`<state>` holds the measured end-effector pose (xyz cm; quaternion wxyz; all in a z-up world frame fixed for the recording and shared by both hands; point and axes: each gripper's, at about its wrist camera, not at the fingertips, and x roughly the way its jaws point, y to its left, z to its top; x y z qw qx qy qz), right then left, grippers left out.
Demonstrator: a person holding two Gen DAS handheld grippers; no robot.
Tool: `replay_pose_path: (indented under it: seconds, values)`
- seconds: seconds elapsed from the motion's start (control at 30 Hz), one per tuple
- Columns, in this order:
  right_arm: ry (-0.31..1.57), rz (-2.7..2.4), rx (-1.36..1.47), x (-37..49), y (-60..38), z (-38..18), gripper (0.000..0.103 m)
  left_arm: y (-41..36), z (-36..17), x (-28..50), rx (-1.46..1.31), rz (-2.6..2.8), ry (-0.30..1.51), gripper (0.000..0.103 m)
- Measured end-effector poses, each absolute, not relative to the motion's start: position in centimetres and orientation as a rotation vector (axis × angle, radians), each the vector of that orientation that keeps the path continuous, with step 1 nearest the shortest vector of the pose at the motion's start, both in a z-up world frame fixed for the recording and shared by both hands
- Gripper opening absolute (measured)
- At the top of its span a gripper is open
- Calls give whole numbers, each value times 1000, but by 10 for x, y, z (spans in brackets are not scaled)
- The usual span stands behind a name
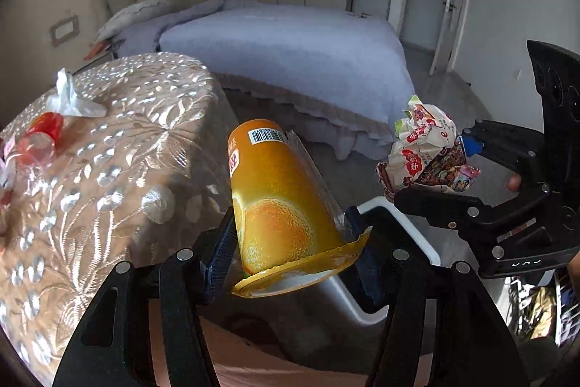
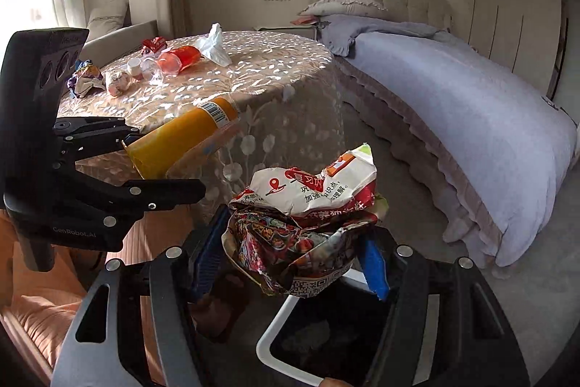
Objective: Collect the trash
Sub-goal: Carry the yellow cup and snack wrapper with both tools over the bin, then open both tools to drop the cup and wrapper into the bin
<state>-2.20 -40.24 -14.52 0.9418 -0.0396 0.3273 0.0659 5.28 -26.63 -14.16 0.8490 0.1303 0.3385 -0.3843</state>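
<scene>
Left gripper [image 1: 290, 242]: fingers clamped on an orange juice cup [image 1: 279, 202], tilted, torn lid end nearest the camera. Right gripper [image 2: 290, 252]: fingers pinching a crumpled snack wrapper [image 2: 308, 205]. Both held above the white-rimmed bin [image 2: 275, 325] (interior dark). More litter on the worktop [image 2: 253, 75]: white tissue [image 2: 215, 44], red plastic bottle [image 2: 179, 58]. Bed [image 2: 453, 104] beyond.

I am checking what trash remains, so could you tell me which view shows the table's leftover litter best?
The right wrist view: the table shows the white tissue, red cup and wrappers. The left wrist view catches only its edge.
</scene>
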Motion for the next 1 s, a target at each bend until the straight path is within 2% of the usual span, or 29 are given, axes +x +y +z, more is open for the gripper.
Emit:
replay_pose_path:
  seconds: [0.5, 0.53, 0.57, 0.6, 0.73, 1.0]
  values:
    - [870, 77, -86, -37, -472, -221, 66, -380, -225, 66, 490, -1130, 888, 59]
    - [888, 97, -89, -38, -474, -225, 75, -384, -231, 67, 499, -1155, 914, 60]
    - [916, 112, -101, -38, -476, -230, 101, -389, -237, 68, 520, -1173, 942, 75]
    - [932, 120, -117, -39, -478, -235, 98, -393, -243, 61, 554, -1177, 952, 99]
    - [1022, 124, -166, -40, -482, -253, 99, -396, -254, 52, 655, -1173, 895, 98]
    - [988, 121, -190, -39, -475, -249, 99, -389, -239, 56, 598, -1153, 874, 98]
